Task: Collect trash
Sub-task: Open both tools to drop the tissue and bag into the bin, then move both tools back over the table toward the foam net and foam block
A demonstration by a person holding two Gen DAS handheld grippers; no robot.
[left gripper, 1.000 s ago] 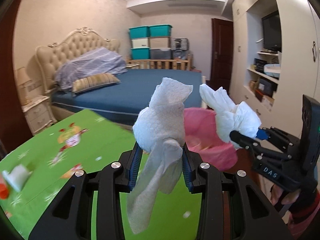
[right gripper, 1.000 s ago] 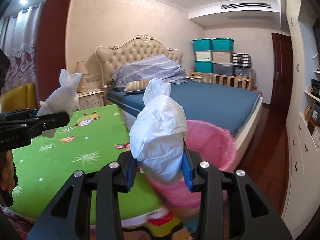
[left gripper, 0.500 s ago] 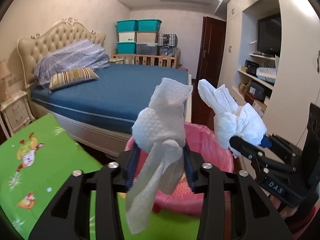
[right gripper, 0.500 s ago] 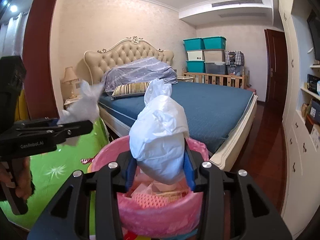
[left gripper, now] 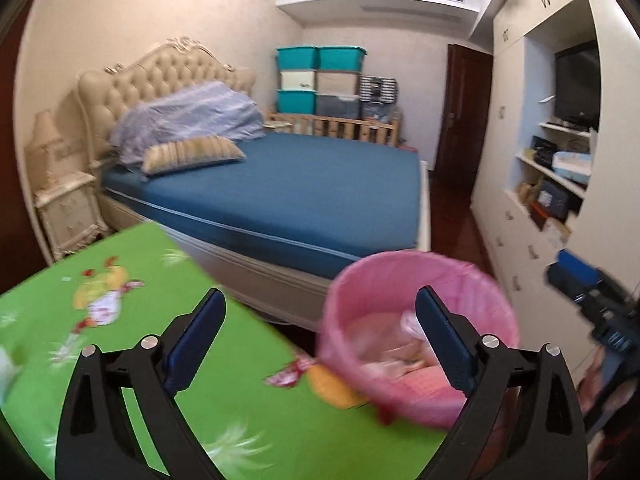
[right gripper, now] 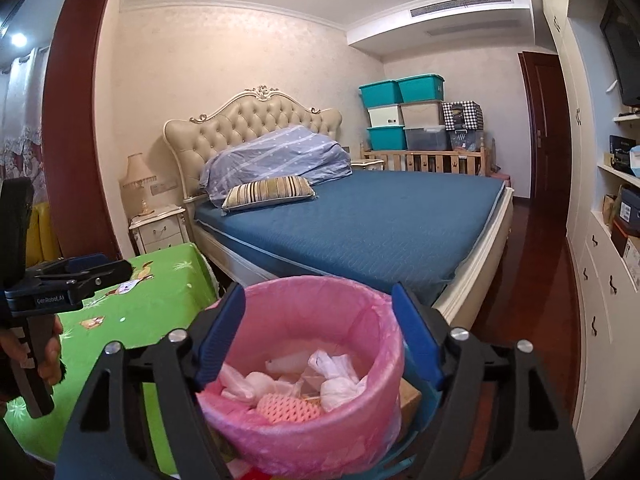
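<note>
A trash bin with a pink liner (right gripper: 360, 412) stands beside the green table. White tissue wads and a white plastic bag (right gripper: 336, 376) lie inside it with other scraps. My right gripper (right gripper: 320, 336) is open and empty, right above the bin's mouth. My left gripper (left gripper: 320, 340) is open and empty, over the green tablecloth (left gripper: 120, 360), with the bin (left gripper: 412, 308) to its right. The left gripper also shows at the left of the right wrist view (right gripper: 80, 276), and the right gripper at the right edge of the left wrist view (left gripper: 592, 300).
A bed with a blue sheet (right gripper: 360, 216) stands just behind the bin. A white wardrobe with shelves (right gripper: 600, 240) lines the right wall. A nightstand with a lamp (right gripper: 156, 228) is behind the table. A small white scrap (left gripper: 6, 372) lies at the table's left edge.
Both grippers have opened and let go: the tissue wad and the white bag are gone from the jaws and trash lies in the bin. The left gripper has swung back over the table.
</note>
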